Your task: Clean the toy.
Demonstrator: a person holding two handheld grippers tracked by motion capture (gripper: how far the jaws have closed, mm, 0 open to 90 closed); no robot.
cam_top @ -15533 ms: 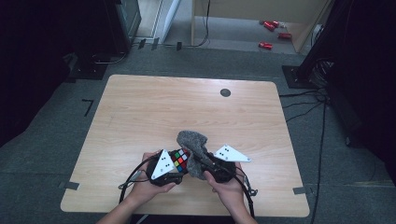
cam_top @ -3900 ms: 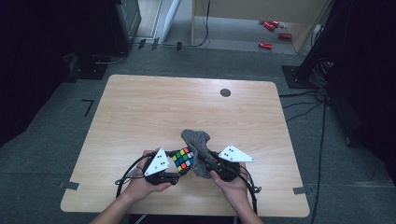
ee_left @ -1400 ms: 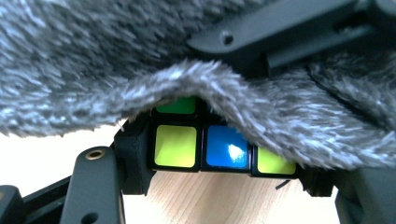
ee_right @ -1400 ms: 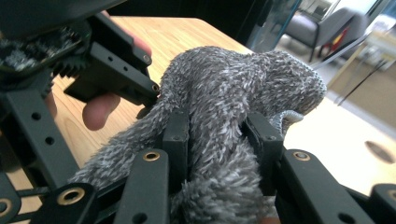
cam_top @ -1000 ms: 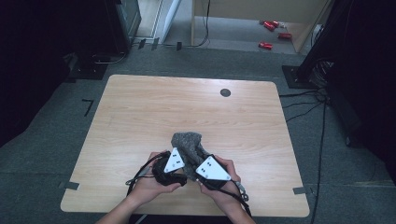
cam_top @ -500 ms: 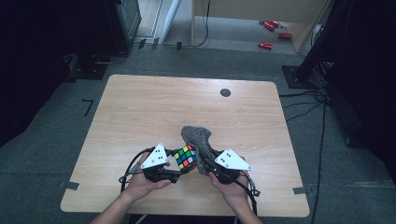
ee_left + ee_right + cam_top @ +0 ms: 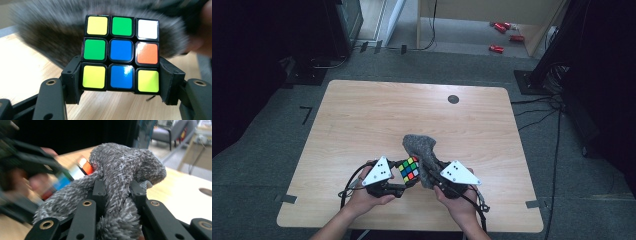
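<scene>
The left gripper (image 7: 120, 82) clamps the puzzle cube (image 7: 121, 53) by its two opposite sides, one face turned toward its camera. The right gripper (image 7: 116, 192) is closed on a bunched grey cloth (image 7: 125, 167), whose free end rises past the jaws. From the right gripper, the cube (image 7: 409, 168) lies just to its left and touches the cloth (image 7: 422, 150); both hover over the table's (image 7: 362, 115) near edge. Wiping the next face probably means sweeping the cloth leftward across the cube
</scene>
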